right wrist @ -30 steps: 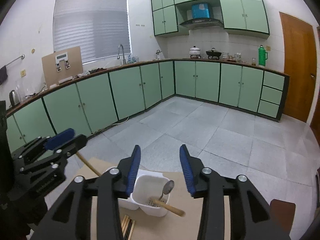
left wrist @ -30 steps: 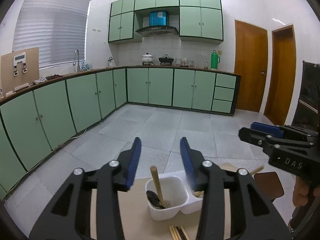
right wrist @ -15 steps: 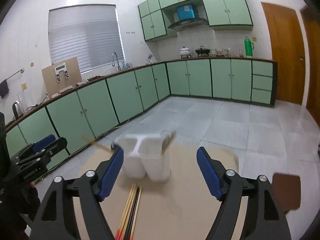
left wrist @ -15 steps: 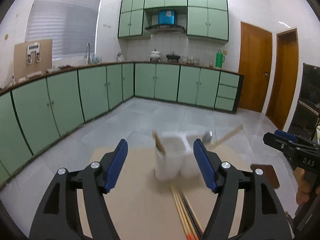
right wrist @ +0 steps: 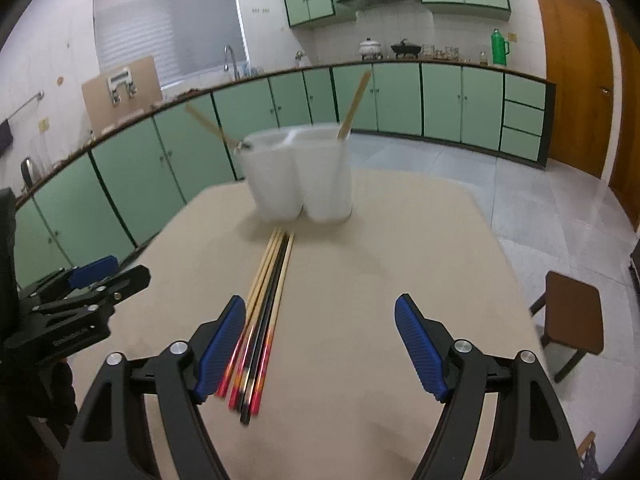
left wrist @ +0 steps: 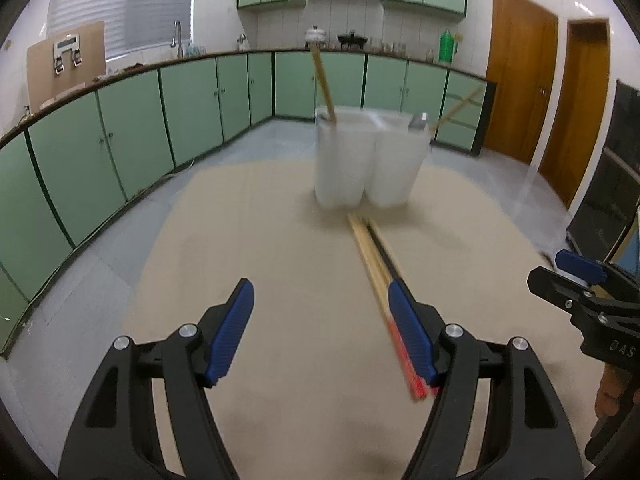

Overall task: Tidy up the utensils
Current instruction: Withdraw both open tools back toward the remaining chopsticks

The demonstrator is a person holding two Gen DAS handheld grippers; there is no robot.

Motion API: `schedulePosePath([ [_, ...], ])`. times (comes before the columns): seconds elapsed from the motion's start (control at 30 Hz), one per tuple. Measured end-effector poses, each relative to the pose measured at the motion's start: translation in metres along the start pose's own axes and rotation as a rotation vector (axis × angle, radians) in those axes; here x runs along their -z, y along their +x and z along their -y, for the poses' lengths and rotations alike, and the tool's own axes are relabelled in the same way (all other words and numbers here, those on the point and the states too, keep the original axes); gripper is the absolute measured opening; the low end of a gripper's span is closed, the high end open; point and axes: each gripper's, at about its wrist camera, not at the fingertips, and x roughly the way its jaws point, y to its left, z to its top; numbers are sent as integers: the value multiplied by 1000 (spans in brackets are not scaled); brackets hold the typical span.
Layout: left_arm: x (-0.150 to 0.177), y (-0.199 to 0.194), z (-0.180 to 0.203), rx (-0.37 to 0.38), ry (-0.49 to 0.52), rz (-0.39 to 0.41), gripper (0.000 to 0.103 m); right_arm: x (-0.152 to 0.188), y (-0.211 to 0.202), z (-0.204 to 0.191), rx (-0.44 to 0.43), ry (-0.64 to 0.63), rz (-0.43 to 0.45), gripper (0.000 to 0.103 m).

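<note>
A white two-compartment utensil holder [left wrist: 368,160] stands on the tan table [left wrist: 280,264], also in the right wrist view [right wrist: 298,174]. Wooden-handled utensils [left wrist: 324,84] stick out of each compartment. A bundle of several chopsticks [left wrist: 376,268] with red ends lies in front of the holder, also in the right wrist view [right wrist: 266,300]. My left gripper [left wrist: 320,332] is open and empty, low over the table, its right finger beside the chopsticks. My right gripper [right wrist: 320,344] is open and empty, its left finger beside the chopsticks' red ends.
Green kitchen cabinets [left wrist: 192,108] run along the walls behind. A brown stool [right wrist: 572,320] stands right of the table. Wooden doors [left wrist: 520,80] are at the far right. The right gripper shows at the right edge of the left wrist view [left wrist: 580,280].
Both grippers have opened wider, pulled back from the holder and dropped toward the table. The chopsticks have come into full view between them.
</note>
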Motion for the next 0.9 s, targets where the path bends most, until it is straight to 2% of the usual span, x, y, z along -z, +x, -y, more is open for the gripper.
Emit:
schedulePosePath([
  [0.27, 42, 10, -4, -12, 15, -103, 68, 51, 17, -24, 20, -86, -92, 75],
  [0.4, 56, 14, -4, -16, 17, -138, 68, 68, 27, -28, 32, -89, -144, 73],
  [0.63, 62, 15, -2, -14, 14, -154, 68, 73, 41, -29, 61, -82, -209, 72],
  [0.9, 60, 16, -2, -15, 3, -158, 69, 73, 44, -42, 66, -127, -217, 70],
])
